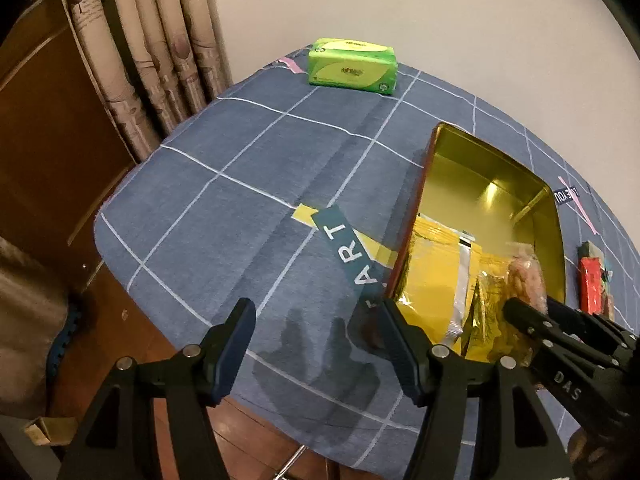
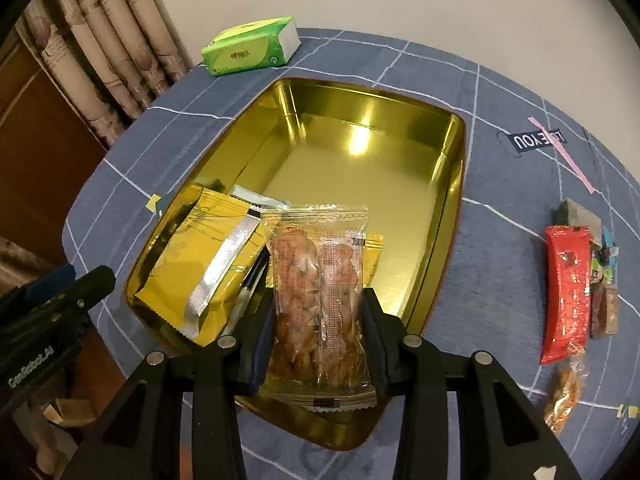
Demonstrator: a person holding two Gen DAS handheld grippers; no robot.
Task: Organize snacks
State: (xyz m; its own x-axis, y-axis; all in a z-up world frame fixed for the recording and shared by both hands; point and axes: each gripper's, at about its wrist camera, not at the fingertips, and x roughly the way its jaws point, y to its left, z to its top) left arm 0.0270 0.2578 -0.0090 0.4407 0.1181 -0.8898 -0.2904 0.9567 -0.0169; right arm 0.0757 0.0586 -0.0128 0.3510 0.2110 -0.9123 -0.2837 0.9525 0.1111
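Right gripper: my right gripper [image 2: 318,320] is clamped on a clear packet of nuts [image 2: 318,280], one finger on each long side, and holds it upright over the near end of the gold tin [image 2: 452,184].
Left gripper: my left gripper [image 1: 316,344] is spread wide with nothing between the fingers, hanging over bare cloth just left of the tin.
Done so far: a yellow foil packet [image 2: 200,264] lies in the near left part of the tin, with at least one paler wrapper partly hidden beneath it; I cannot tell how many are under there.
In hand: I judge the nut packet is about to go in beside the yellow one, as it is not yet set down.
Left to do: a red packet [image 2: 566,296] and a few small wrapped snacks beside it [image 2: 604,304] lie on the cloth to the right, well apart from the tin. The tin's far half is bare, so I judge there is room for all of them.
Surface: a table under a blue checked cloth [image 1: 224,208] with printed word patches.
Room: a green tissue pack [image 2: 252,46] sits at the far edge by a pale wall; patterned curtains [image 1: 152,40] and brown wooden furniture stand to the left.
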